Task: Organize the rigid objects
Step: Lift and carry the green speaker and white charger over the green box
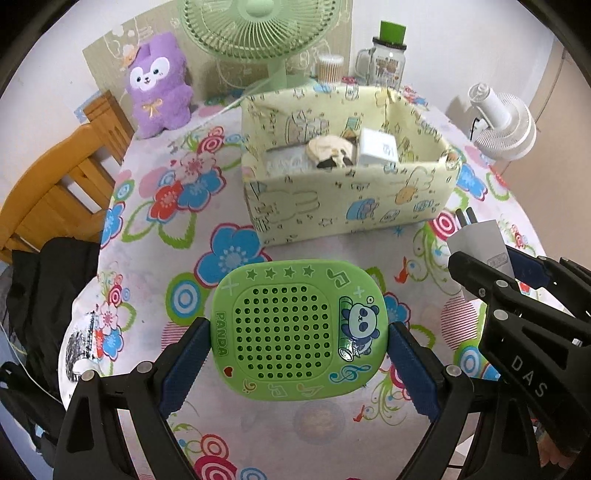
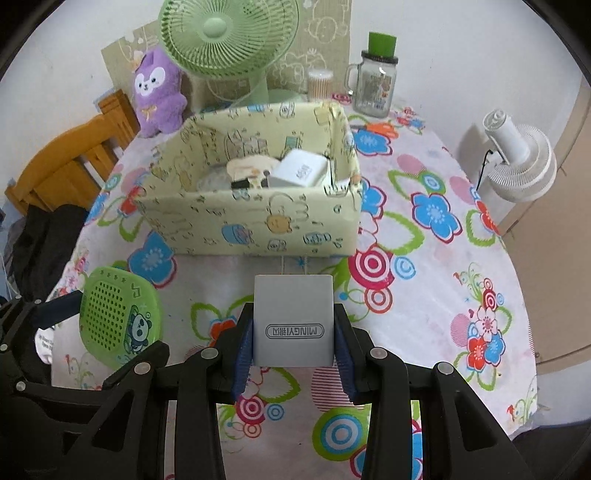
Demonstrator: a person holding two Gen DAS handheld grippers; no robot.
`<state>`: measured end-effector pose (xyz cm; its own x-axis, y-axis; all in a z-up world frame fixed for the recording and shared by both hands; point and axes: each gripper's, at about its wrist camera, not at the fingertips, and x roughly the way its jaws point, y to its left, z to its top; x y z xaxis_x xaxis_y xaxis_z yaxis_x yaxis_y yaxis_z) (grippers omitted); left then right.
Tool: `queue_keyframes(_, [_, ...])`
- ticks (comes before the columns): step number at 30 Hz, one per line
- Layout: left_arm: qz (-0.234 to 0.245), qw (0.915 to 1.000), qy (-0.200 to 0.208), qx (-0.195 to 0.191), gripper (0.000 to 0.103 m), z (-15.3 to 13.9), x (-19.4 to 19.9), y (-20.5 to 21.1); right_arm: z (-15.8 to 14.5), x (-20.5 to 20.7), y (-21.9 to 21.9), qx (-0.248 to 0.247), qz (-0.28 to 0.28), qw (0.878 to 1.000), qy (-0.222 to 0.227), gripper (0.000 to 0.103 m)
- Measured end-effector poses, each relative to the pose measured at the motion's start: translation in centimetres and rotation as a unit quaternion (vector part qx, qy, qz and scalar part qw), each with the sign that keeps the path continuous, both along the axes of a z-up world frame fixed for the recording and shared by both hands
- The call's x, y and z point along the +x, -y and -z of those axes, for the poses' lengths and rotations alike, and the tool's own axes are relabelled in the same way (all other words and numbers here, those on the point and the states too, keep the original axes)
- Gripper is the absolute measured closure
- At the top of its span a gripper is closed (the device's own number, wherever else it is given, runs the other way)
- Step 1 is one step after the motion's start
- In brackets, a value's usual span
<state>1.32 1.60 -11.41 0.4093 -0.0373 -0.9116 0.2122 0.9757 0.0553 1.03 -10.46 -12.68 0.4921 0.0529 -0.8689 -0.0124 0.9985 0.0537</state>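
My left gripper (image 1: 297,347) is shut on a green panda case (image 1: 299,328) with a perforated face, held above the flowered tablecloth. The case also shows in the right wrist view (image 2: 120,317). My right gripper (image 2: 293,350) is shut on a white plug adapter (image 2: 293,319) marked MINGYI, its prongs pointing toward the box; the adapter also shows in the left wrist view (image 1: 480,240). Ahead stands a pale yellow cartoon-print box (image 1: 351,199), also in the right wrist view (image 2: 258,221), holding a white charger (image 2: 301,171), a beige and black item (image 2: 251,170) and something grey.
A green fan (image 2: 229,33), a purple plush (image 2: 157,94), a cotton swab jar (image 2: 319,83) and a glass mug jar (image 2: 375,85) stand behind the box. A white fan (image 2: 517,162) is at the right. A wooden chair (image 1: 62,177) and dark clothing (image 1: 44,288) are left of the table.
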Motion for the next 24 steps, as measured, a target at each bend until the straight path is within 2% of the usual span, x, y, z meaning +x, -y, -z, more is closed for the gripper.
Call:
queue_keyframes(12, [0.006, 0.9994, 0.034, 0.000, 0.008, -3.9, 0.0, -0.7, -4.1, -0.2, -0.8, -0.005, 0.007, 0.999, 0.031, 0.061])
queue_keyframes(24, [-0.004, 0.9987, 0.052, 0.004, 0.008, -5.6, 1.6, 0.0, -6.1, 1.6, -0.3, 0.000, -0.007, 0.999, 0.039, 0.061])
